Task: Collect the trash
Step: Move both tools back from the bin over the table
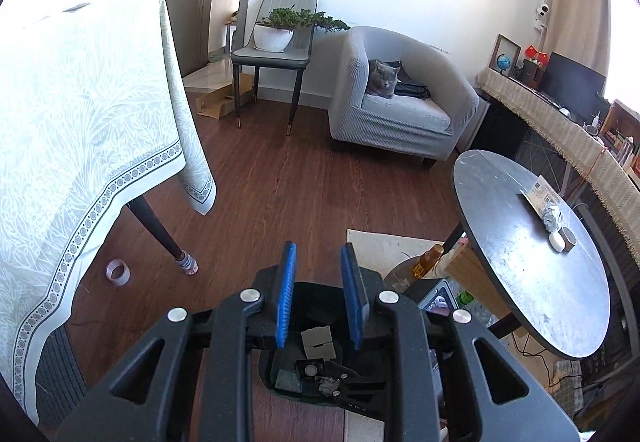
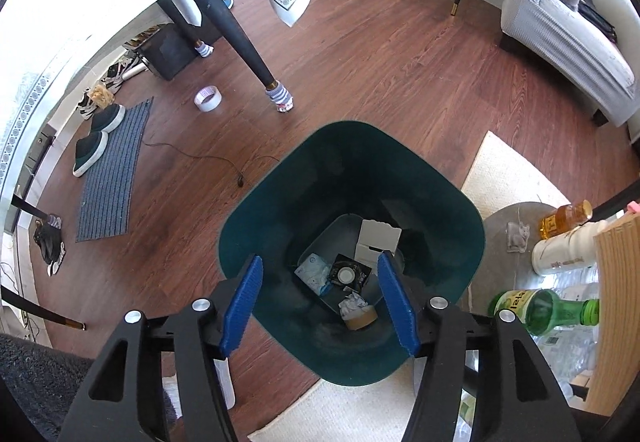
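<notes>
A dark green trash bin (image 2: 256, 210) stands on the wood floor under my right gripper (image 2: 320, 262), which is open and empty above its mouth. Inside lie a white box (image 2: 378, 238), a crumpled paper ball (image 2: 352, 302), a tape roll (image 2: 362, 318) and other scraps. My left gripper (image 1: 319, 250) is open and empty; the bin (image 1: 268, 370) shows behind its fingers. On the round dark table (image 1: 532, 282) lie a crumpled paper wad (image 1: 553, 218), a paper slip (image 1: 540, 194) and a small white object (image 1: 556, 241). A tape roll (image 2: 208, 98) lies on the floor.
A clothed table (image 1: 80, 122) stands at left, its leg (image 2: 240, 34) near the bin. A grey armchair (image 1: 400, 102) holds a cat (image 1: 383, 79). Bottles (image 2: 540, 310) and a cream rug (image 2: 516, 178) lie right of the bin. Shoes and a mat (image 2: 112, 170) lie at left.
</notes>
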Available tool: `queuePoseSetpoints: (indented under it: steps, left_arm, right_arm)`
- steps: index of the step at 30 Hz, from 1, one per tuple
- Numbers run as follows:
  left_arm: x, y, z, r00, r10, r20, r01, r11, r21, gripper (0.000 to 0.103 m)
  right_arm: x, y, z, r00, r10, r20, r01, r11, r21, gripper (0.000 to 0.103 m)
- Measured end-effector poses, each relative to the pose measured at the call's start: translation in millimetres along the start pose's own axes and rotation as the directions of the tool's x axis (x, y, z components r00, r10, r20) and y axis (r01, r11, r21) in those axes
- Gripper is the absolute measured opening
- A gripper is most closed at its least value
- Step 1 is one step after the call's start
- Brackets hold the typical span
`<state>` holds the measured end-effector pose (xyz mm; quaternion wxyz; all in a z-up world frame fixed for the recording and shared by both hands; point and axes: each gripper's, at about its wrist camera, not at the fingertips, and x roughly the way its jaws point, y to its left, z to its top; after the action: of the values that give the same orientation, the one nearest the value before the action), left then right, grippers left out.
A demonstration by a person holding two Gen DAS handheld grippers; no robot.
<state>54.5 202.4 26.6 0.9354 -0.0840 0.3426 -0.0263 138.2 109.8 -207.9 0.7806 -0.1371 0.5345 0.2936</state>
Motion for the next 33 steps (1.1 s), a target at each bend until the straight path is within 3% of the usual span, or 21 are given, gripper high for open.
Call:
queuePoseSetpoints:
  steps: [8, 23, 33]
  left_arm:
    - [-6, -5, 5, 1.0, -0.001, 0.029, 0.001, 1.0, -0.002, 0.025]
    - [-16, -19, 13, 0.998, 0.006, 0.066, -0.006, 1.0, 0.0, 0.025]
    - [-22, -36, 19, 0.995, -0.004, 0.103, 0.003, 1.0, 0.01, 0.025]
  right_arm:
    - [-28, 5, 3, 0.997, 0.011, 0.074, -0.01, 1.0, -0.019, 0.063]
    - [-101, 10, 3, 0.97, 0.053, 0.237, -0.039, 0.997, -0.066, 0.064]
    - [-151, -5, -4, 0.929, 0.033, 0.368, -0.017, 0.999, -0.045, 0.06]
